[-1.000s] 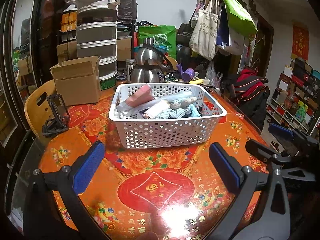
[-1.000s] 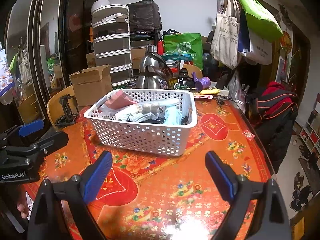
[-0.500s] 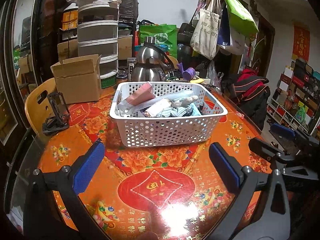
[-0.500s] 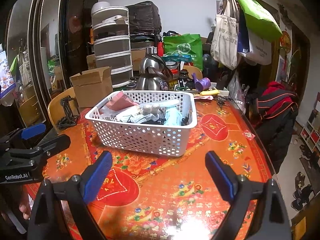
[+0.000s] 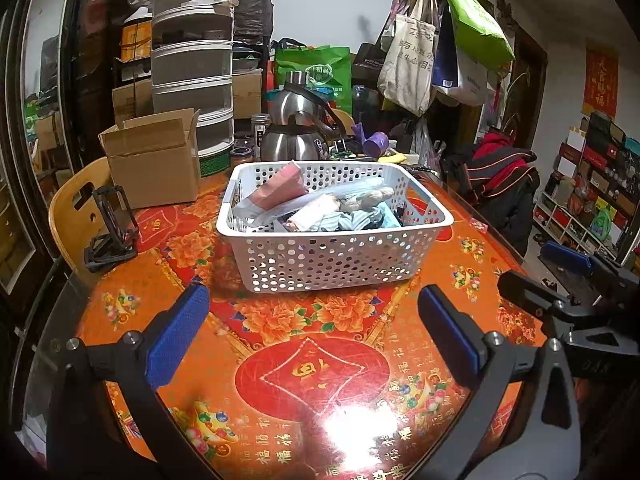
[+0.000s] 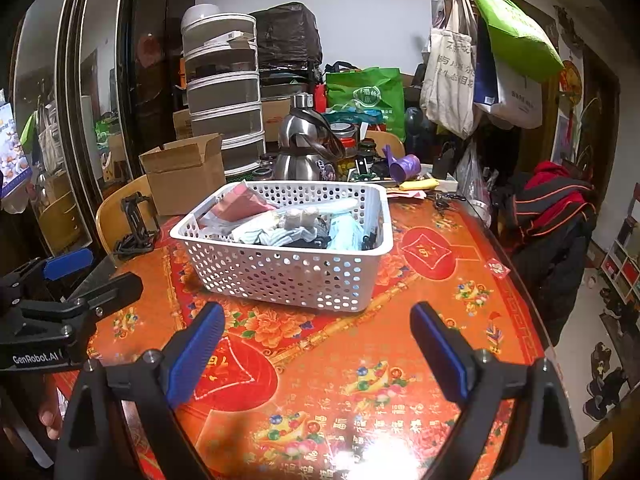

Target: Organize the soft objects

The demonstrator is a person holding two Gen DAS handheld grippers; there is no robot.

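A white perforated basket (image 5: 328, 258) stands on the round table with its orange-red floral cloth (image 5: 312, 364). It holds soft things: a pink packet (image 5: 280, 192), a clear plastic bag, light blue cloth (image 5: 360, 218) and rolled socks. The basket also shows in the right wrist view (image 6: 288, 276). My left gripper (image 5: 312, 336) is open and empty, hovering over the cloth in front of the basket. My right gripper (image 6: 318, 350) is open and empty, also short of the basket. Each gripper shows at the edge of the other's view.
A cardboard box (image 5: 154, 160) stands at the back left. A black phone stand (image 5: 112, 228) sits left of the basket. A steel kettle (image 5: 296, 136), stacked drawers (image 5: 194, 80) and hanging bags (image 5: 440, 40) crowd the far side. A wooden chair (image 5: 74, 212) is at left.
Both grippers have eased slightly towards the basket, which looks a little nearer and higher. Both stay open and empty. The basket has not moved.
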